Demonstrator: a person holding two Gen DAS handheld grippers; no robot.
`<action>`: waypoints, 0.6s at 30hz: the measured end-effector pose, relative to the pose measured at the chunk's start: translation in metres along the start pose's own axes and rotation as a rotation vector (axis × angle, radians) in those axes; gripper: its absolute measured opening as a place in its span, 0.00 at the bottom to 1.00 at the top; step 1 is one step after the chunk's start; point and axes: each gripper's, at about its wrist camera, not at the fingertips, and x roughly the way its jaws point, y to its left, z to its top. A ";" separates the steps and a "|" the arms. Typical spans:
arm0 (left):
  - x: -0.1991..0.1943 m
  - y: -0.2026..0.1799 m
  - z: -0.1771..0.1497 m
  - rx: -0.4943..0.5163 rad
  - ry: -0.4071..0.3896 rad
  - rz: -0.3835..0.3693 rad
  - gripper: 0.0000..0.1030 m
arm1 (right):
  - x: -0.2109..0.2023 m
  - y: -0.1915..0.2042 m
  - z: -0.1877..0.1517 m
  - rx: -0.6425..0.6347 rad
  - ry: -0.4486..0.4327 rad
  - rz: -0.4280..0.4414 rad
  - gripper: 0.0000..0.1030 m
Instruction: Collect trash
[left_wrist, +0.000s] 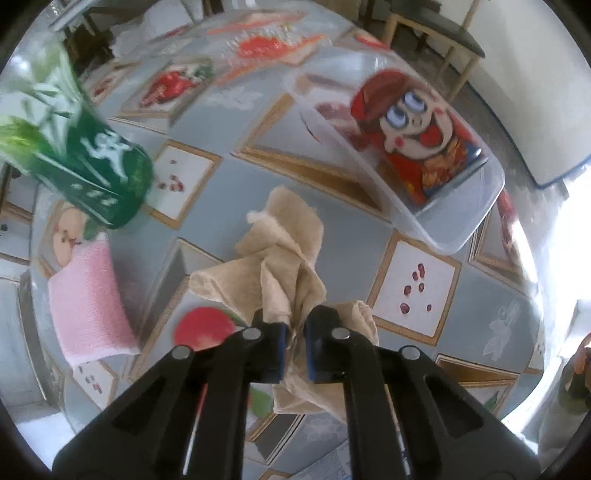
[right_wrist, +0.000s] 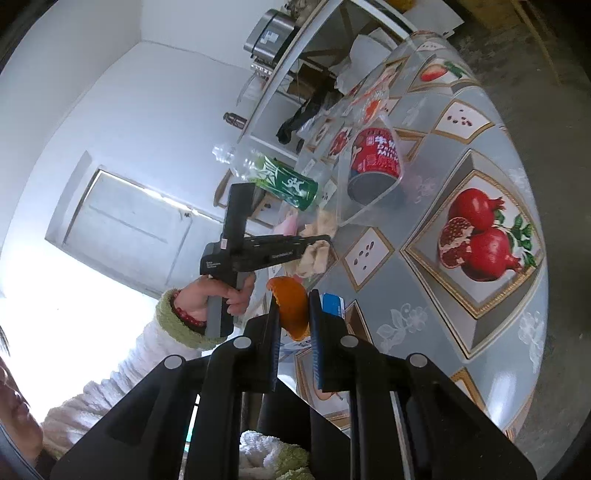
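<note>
My left gripper (left_wrist: 294, 345) is shut on a crumpled brown paper napkin (left_wrist: 280, 254) and holds it just above the table; it also shows in the right wrist view (right_wrist: 317, 254). My right gripper (right_wrist: 292, 339) is shut on a piece of orange peel (right_wrist: 290, 304) at the table's near edge. A clear plastic bin (left_wrist: 436, 221) stands beyond the napkin with a red snack packet (left_wrist: 413, 133) in it. In the right wrist view the bin (right_wrist: 373, 199) holds a red can (right_wrist: 376, 155).
A green plastic bottle (left_wrist: 88, 155) lies at the left, and shows in the right wrist view (right_wrist: 284, 181). A pink sponge (left_wrist: 88, 306) lies below it. The table (right_wrist: 424, 229) has a fruit-print cloth. A blue and white box (right_wrist: 332, 304) lies by the peel. A wooden stool (left_wrist: 436, 33) stands behind.
</note>
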 end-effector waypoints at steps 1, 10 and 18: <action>-0.008 0.000 -0.001 0.000 -0.018 0.002 0.06 | -0.003 -0.001 -0.001 0.001 -0.007 0.000 0.14; -0.098 -0.049 -0.013 0.095 -0.190 -0.050 0.06 | -0.066 -0.017 -0.008 0.034 -0.159 -0.024 0.14; -0.131 -0.177 0.016 0.264 -0.282 -0.302 0.06 | -0.172 -0.080 -0.034 0.226 -0.429 -0.185 0.14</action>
